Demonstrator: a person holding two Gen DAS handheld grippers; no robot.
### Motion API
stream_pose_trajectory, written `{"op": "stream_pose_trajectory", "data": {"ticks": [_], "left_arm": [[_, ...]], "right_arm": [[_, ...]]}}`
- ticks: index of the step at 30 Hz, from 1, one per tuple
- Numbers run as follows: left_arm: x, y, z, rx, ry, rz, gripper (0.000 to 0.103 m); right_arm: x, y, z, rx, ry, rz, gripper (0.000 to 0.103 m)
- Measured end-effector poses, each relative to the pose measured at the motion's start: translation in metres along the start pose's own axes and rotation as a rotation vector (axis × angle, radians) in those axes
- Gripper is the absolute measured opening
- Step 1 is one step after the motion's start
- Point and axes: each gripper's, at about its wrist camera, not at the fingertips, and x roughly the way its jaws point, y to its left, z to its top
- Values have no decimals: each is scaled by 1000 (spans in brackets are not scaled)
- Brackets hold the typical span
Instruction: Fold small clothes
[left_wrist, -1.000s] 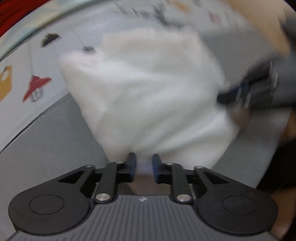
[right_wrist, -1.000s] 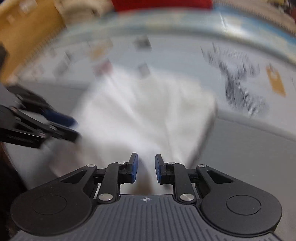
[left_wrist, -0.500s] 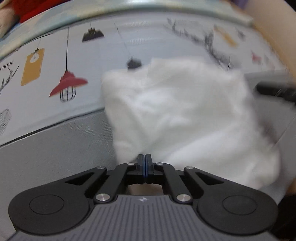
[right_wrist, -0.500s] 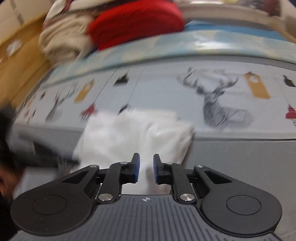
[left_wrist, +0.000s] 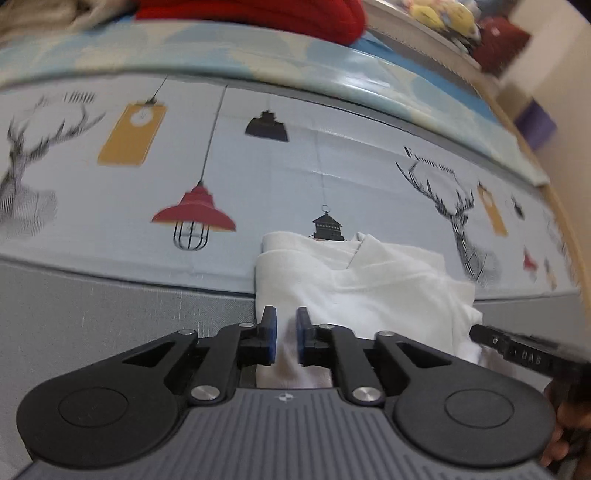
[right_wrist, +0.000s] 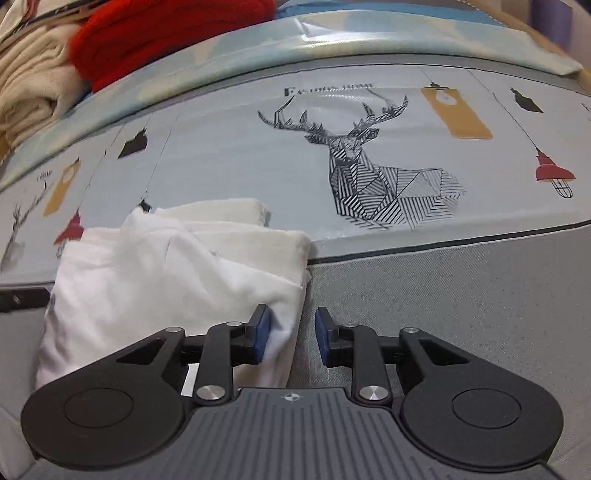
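The white garment (left_wrist: 369, 295) sat half-folded on the desk (right_wrist: 443, 314) across the gray-to-print seam, both my claws parted and empty at its near edge, left claw (left_wrist: 285, 334) narrow, right claw (right_wrist: 291, 334) wider; looked light and floppy, so I'd have pinched the hem corners.

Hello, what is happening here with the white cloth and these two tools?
A person is folding a small white garment using two handheld grippers. It lies in a folded bundle, partly on the printed mat and partly on the grey surface. The left gripper has its jaws slightly apart around the garment's near edge. The right gripper is open at the garment's other side, holding nothing. Red and beige clothes are piled behind.
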Motion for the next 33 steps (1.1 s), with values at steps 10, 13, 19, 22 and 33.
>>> {"op": "stream_pose_trajectory", "data": {"ticks": [10,13,19,22,33], "left_arm": [[31,5,-18,-69,185,-54,69],[35,0,-23,-49,181,-32,69],[39,-2,-24,-6,167,-21,62],[37,-4,-23,17,154,-17,49],[-14,33,1,-61,-72,98,32]], "right_arm": [[4,-15,-18,110,145,186,73],[4,-12,-20,93,140,181,72],[6,-13,-21,122,151,218,54],[8,-8,-20,116,154,222,46],[-10,28,2,133,-20,359,28]]}}
